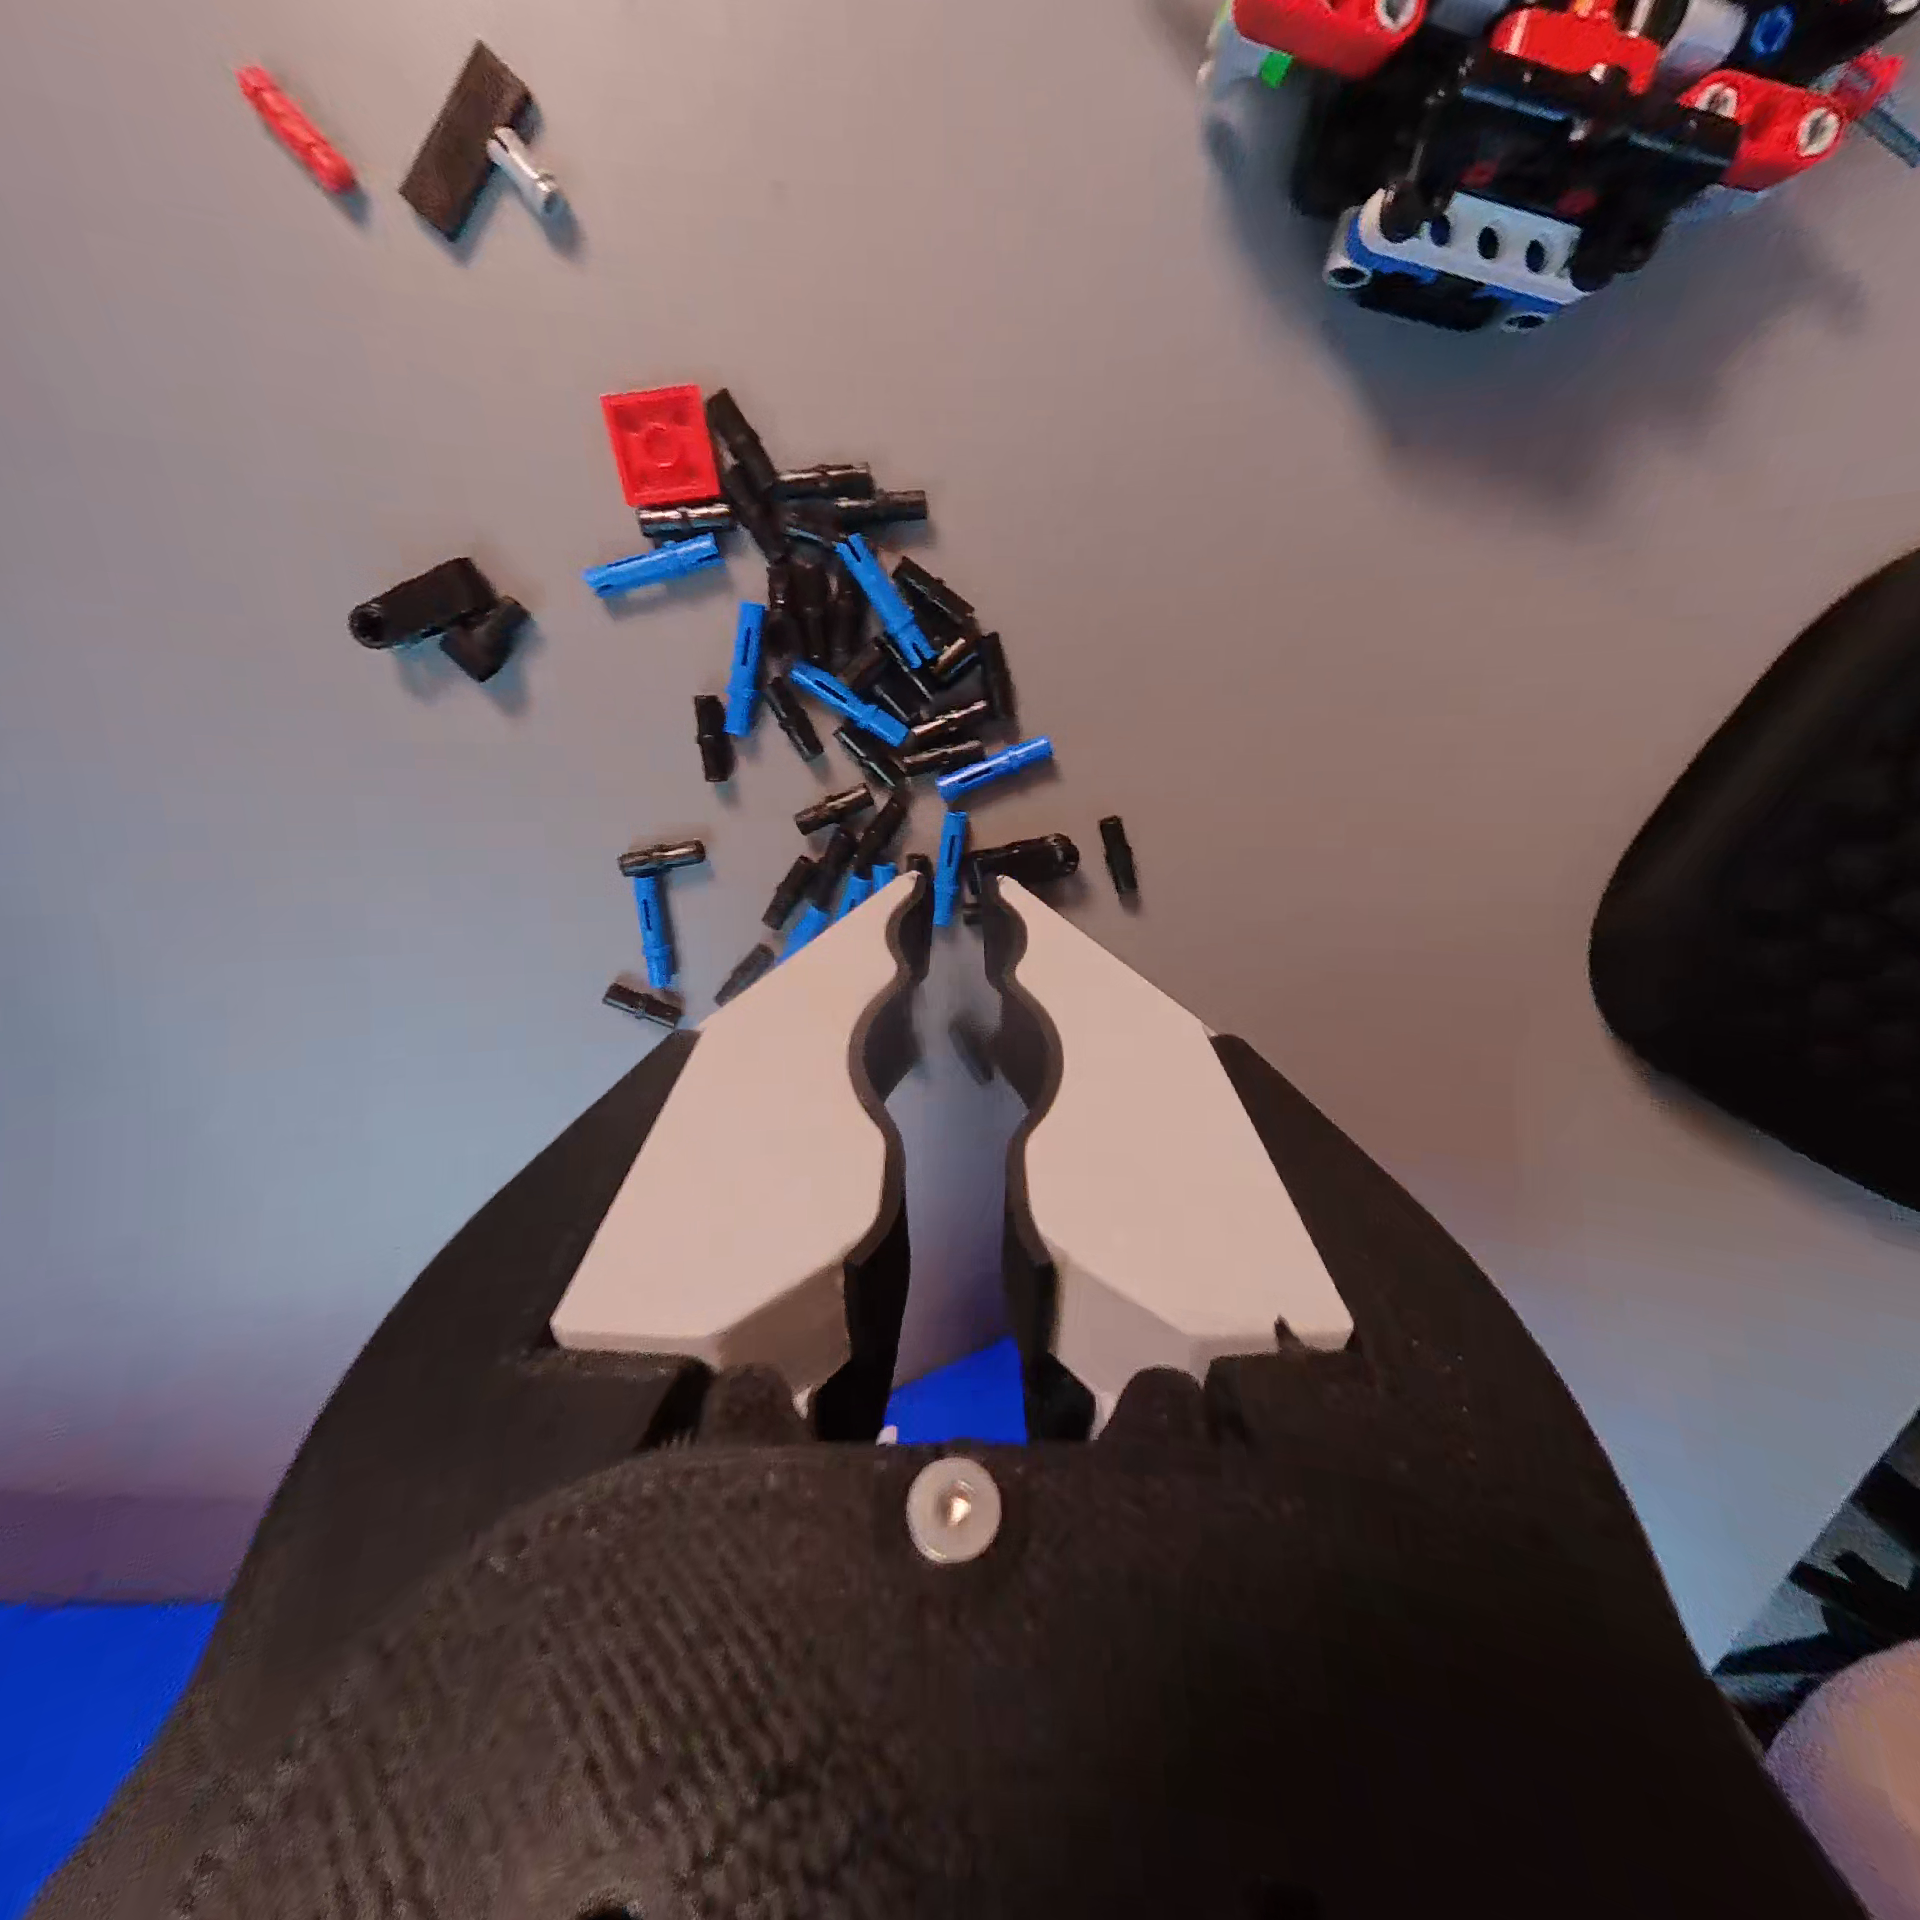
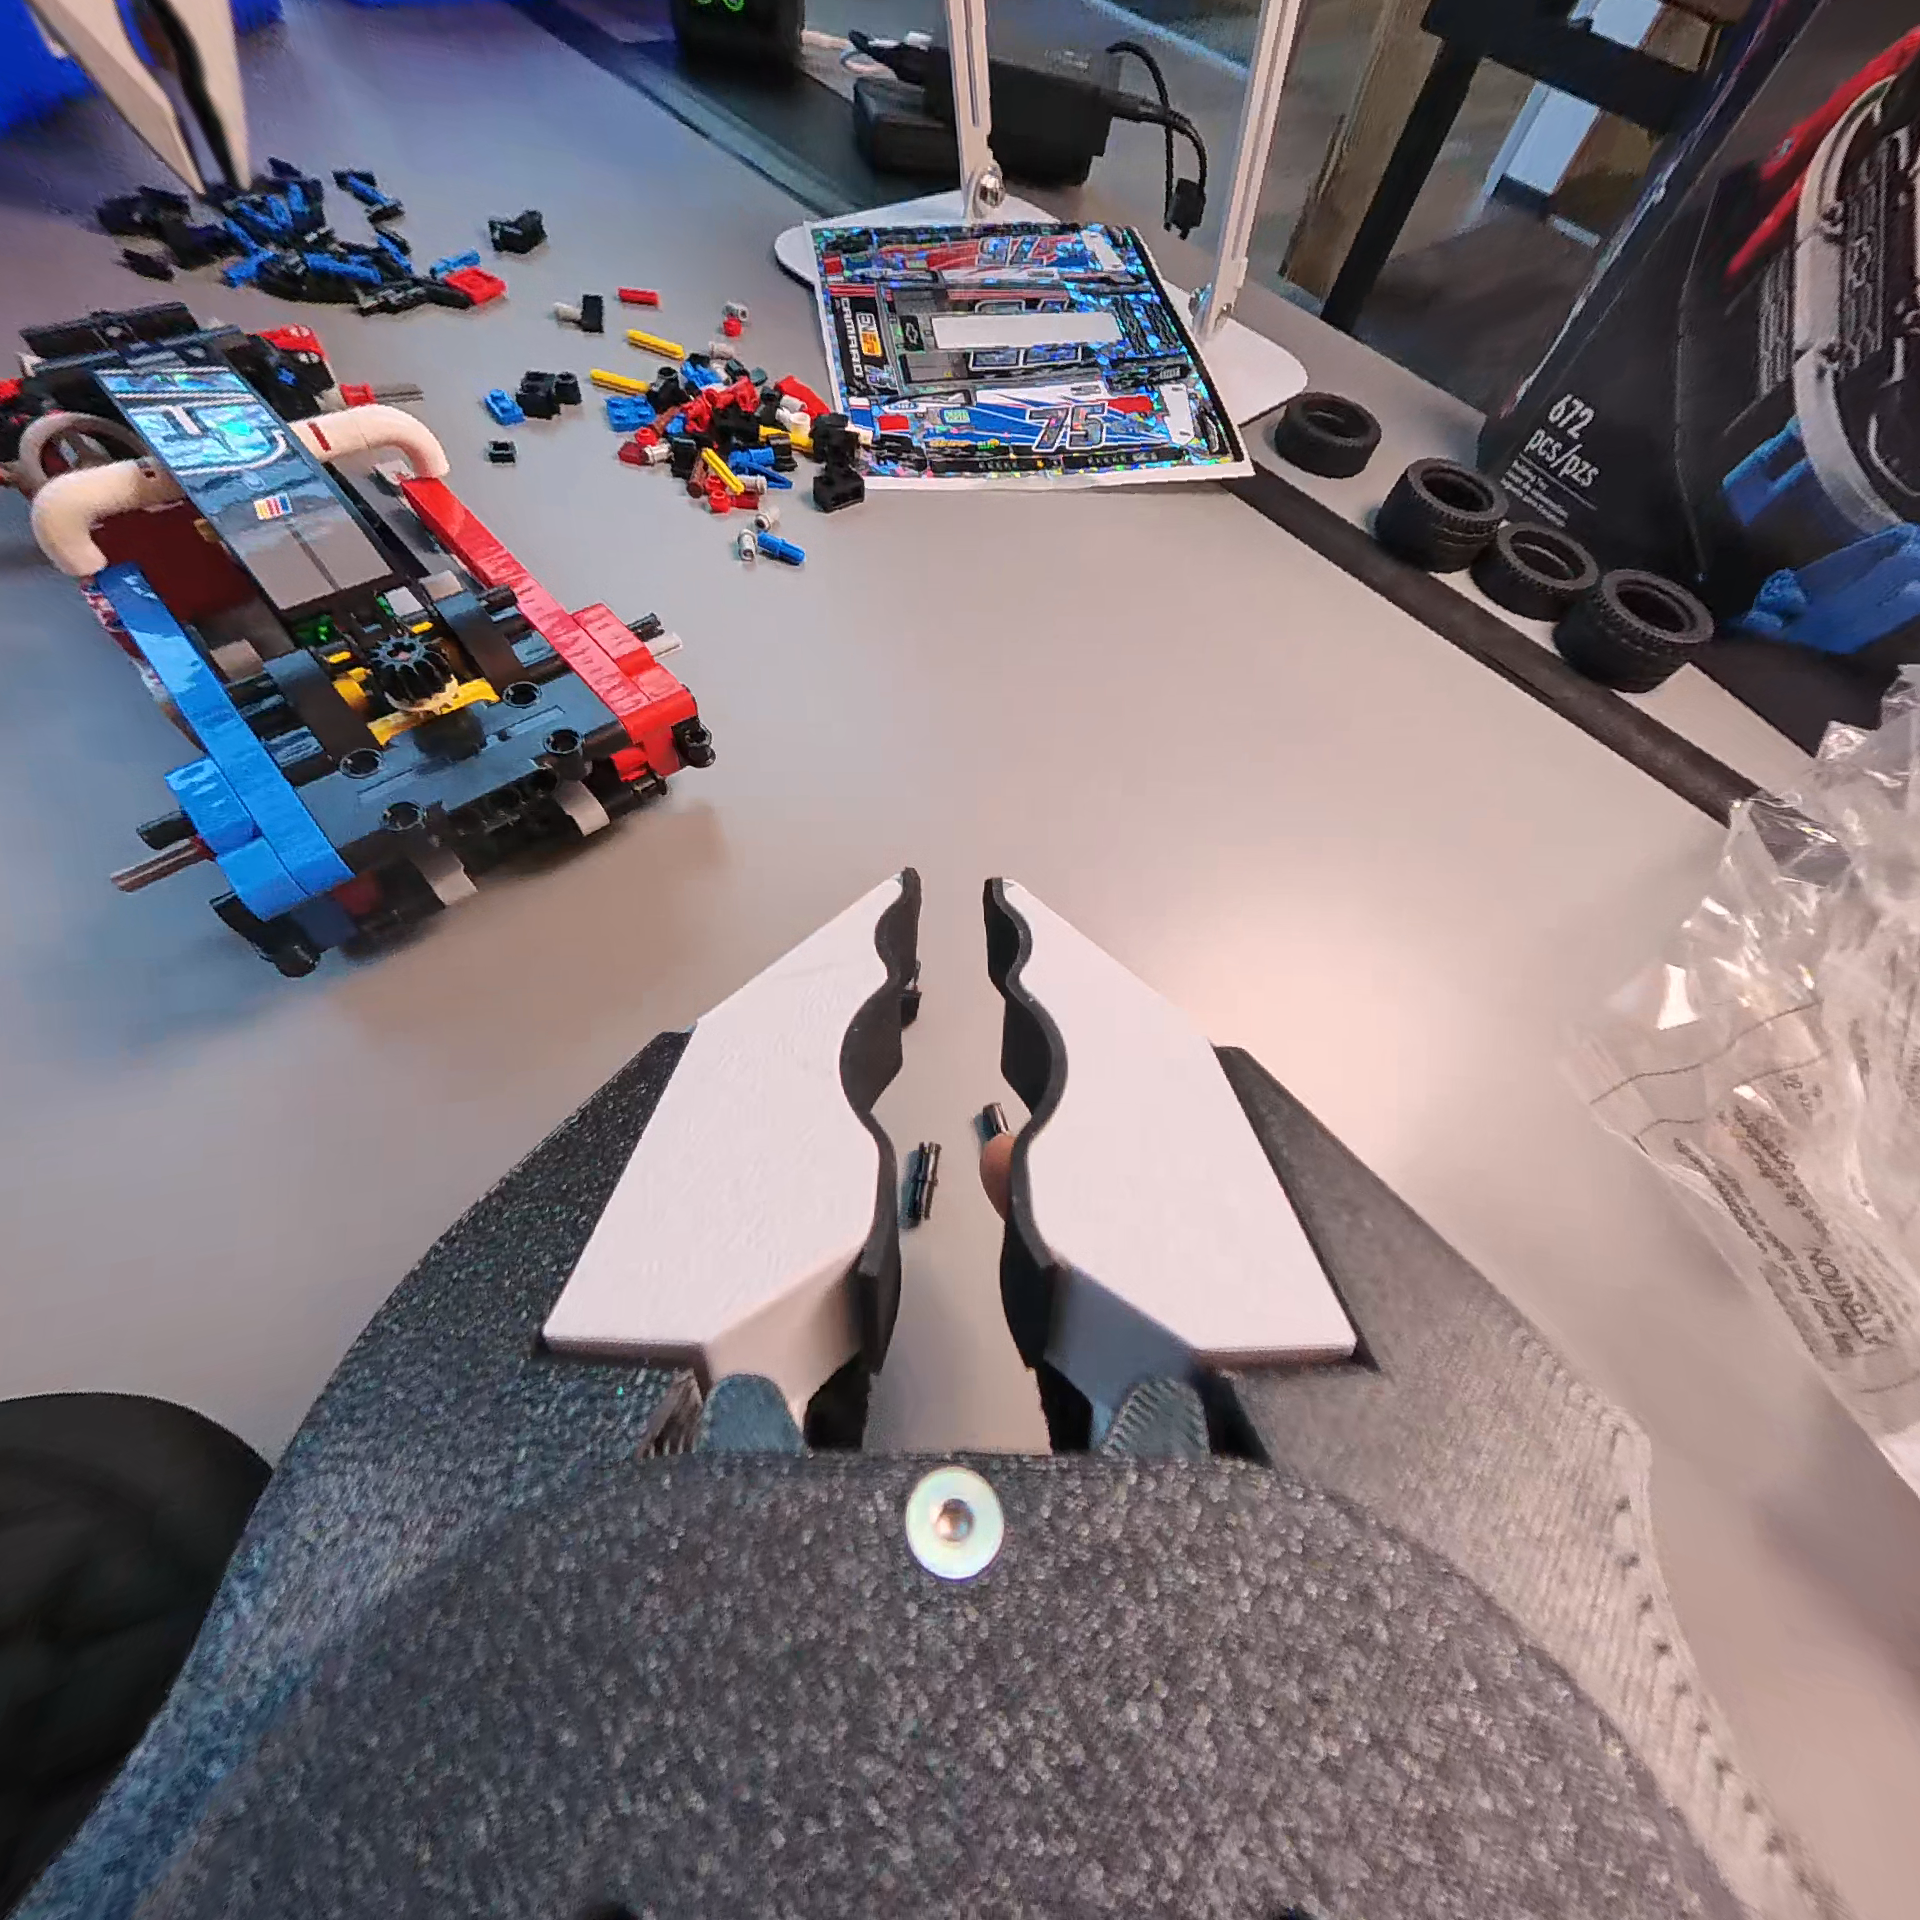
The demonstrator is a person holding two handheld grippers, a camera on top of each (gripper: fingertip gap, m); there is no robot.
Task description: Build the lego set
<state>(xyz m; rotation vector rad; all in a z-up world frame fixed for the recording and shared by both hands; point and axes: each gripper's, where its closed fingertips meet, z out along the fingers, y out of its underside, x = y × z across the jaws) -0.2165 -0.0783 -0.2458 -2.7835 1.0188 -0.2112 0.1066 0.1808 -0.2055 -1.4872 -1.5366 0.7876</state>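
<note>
In the left wrist view, the left claw (image 1: 958, 883) filled the lower half of the frame, its tips a small gap apart and holding nothing, poised at the near edge of a pin pile (image 1: 862, 686) of black and blue pins on the grey counter (image 1: 1299, 623). One blue pin (image 1: 949, 868) stood just beyond the gap between the tips. A red plate (image 1: 663, 444) lay at the far left edge of the pile, with a black connector (image 1: 442, 615) apart to the left. In the upper left of the frame lay a red beam (image 1: 296, 127) and a black panel (image 1: 468, 135). The car (image 1: 1538, 156) reached in from the upper right corner. In the right wrist view, the right claw (image 2: 952, 883) sat low and centre, slightly parted and empty, over bare counter; a black pin (image 2: 924, 1182) lay on the counter between its fingers. A plastic bag (image 2: 1787, 1091) lay at the right edge. The car occupied the left middle, well apart from the claw. Four tyres (image 2: 1538, 551) lined the right side before a box (image 2: 1714, 312). Farther off, centre, were mixed parts (image 2: 727, 416) and a sticker sheet (image 2: 1023, 353). The left claw showed in the upper left corner over the pin pile.
</note>
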